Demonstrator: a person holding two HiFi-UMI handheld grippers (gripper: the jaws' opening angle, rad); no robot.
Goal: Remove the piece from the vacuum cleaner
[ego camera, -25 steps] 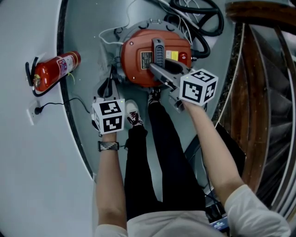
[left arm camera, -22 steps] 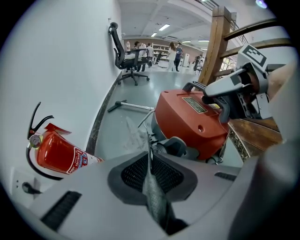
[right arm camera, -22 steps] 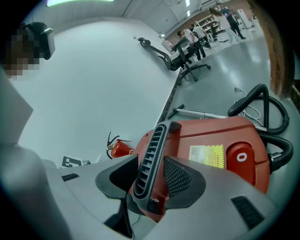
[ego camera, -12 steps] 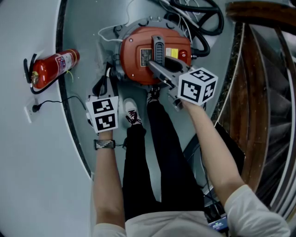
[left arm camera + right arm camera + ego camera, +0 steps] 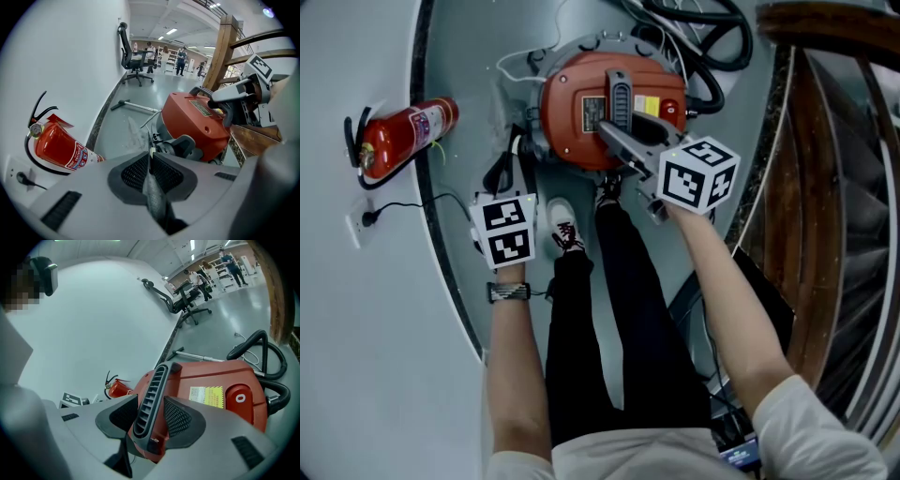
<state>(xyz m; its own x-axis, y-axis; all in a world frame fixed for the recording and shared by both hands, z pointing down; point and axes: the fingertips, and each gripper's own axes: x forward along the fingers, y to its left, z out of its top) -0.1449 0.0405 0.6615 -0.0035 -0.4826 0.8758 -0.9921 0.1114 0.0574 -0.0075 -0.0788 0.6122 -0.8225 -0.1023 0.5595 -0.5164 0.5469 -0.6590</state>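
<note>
The right tool (image 5: pixel 151 417) clamps the vacuum's (image 5: pixel 581 112) stiff ribbed handle (image 5: pixel 152 383), a firm hold on a likely heavy body. The left tool (image 5: pixel 150 161) is pinched together, seemingly empty.

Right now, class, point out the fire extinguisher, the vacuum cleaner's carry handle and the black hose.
fire extinguisher (image 5: pixel 406 137), head view, red body.
carry handle (image 5: pixel 149 397), right gripper view, ribbed middle.
black hose (image 5: pixel 260 333), right gripper view, top of its arch.

"What's the vacuum cleaner (image 5: pixel 572 112) body?"
"Glossy red plastic. Its handle (image 5: pixel 150 401) is matt, dark, ribbed plastic."
"And the fire extinguisher (image 5: pixel 398 141)?"
"Shiny painted metal. The floor (image 5: pixel 473 94) is smooth with a slight sheen, and the railing (image 5: pixel 825 141) is varnished wood."
</note>
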